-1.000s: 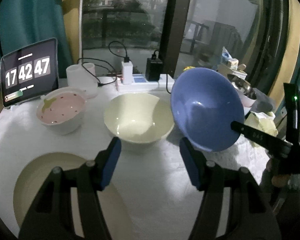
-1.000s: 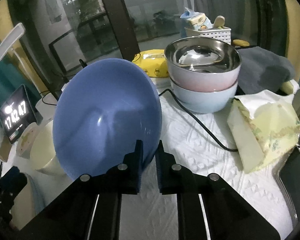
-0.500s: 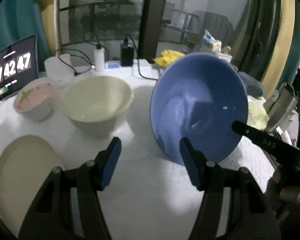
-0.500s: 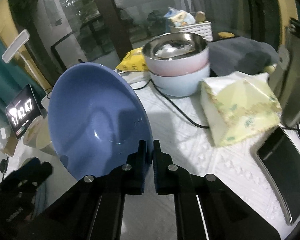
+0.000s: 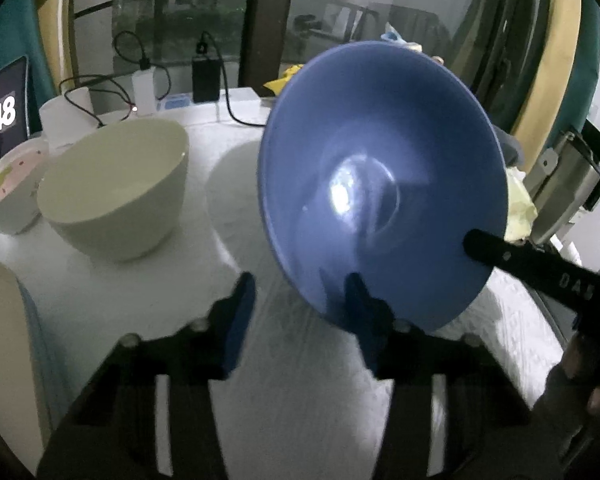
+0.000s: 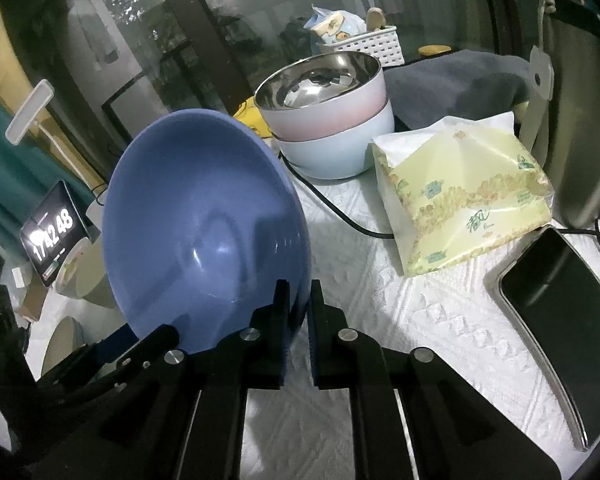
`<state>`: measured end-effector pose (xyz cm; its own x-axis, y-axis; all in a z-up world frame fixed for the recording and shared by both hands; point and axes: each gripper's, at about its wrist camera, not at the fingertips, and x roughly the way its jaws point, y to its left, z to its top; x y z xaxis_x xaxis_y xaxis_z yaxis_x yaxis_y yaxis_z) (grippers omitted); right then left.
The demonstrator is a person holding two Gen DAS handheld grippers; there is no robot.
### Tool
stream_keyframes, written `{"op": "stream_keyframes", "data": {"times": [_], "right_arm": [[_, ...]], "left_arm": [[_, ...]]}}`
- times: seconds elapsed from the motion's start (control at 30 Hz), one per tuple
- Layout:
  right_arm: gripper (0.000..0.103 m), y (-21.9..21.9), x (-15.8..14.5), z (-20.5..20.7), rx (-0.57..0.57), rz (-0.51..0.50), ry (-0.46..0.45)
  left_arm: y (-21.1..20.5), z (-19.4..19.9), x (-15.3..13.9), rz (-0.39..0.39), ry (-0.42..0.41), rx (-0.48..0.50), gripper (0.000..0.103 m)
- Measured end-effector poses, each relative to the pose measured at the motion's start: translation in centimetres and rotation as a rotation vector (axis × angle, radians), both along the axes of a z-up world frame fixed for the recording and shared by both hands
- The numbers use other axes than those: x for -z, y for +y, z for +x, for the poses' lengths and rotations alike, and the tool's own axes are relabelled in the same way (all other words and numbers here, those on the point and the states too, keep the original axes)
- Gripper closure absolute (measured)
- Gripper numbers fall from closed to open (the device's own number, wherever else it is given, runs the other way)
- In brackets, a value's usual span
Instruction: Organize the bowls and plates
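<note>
Our right gripper [image 6: 298,312] clamps the tilted blue bowl [image 6: 204,232] by its rim for carrying; our left gripper [image 5: 300,304] closes around its lower edge, not yet pinching.

From my right-hand view, a pale yellow tissue pack [image 6: 460,200] lies on the white textured bench [image 6: 400,320] at about two o'clock. A dark phone [image 6: 560,284] rests at three o'clock, just beside it. A black cable [image 6: 340,216] runs across the bench towards the pack. Behind, at one o'clock, a grey cloth [image 6: 456,80] is bunched up, with a white slotted basket [image 6: 372,46] beyond it. At nine o'clock a tablet clock [image 6: 54,236] glows, and a white lamp [image 6: 30,114] rises above it. From my left-hand view, a black charger [image 5: 206,80] and a white charger [image 5: 144,90] stand at eleven o'clock before the window.
</note>
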<state>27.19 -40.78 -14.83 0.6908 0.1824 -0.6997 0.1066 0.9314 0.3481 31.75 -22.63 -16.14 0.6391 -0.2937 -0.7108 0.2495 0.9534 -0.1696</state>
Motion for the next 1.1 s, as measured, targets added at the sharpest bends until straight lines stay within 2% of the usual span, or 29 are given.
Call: {"op": "stream_keyframes", "data": {"times": [0.07,0.13,0.33,0.53,0.93,1.1], "right_arm": [[0.085,0.1,0.5,0.2,0.000,0.013,0.017],[0.085,0.5,0.7,0.3,-0.015,0.019,0.019],[0.085,1.5,0.0,0.0,-0.029,-0.002,0.000],[0.085,2.1,-0.5,-0.6,-0.031,-0.009,-0.002],[0.082,4.3,-2.2,-3.2,-0.051,-0.013,-0.026],[0.082,5.4,-2.3,-3.9,-0.062,-0.005,-0.020]], "left_arm": [[-0.1,0.1,0.1,0.012,-0.005,-0.002,0.072],[-0.3,0.1,0.0,0.023,-0.011,0.004,0.079],[-0.4,-0.8,-1.0,0.013,-0.054,0.018,0.080],[0.2,-1.6,-1.8,-0.003,-0.062,0.016,0.079],[2.5,-4.5,-3.6,-0.011,-0.105,0.001,0.079],[3.9,-5.6,-3.7,-0.014,-0.099,-0.009,0.079]]}}
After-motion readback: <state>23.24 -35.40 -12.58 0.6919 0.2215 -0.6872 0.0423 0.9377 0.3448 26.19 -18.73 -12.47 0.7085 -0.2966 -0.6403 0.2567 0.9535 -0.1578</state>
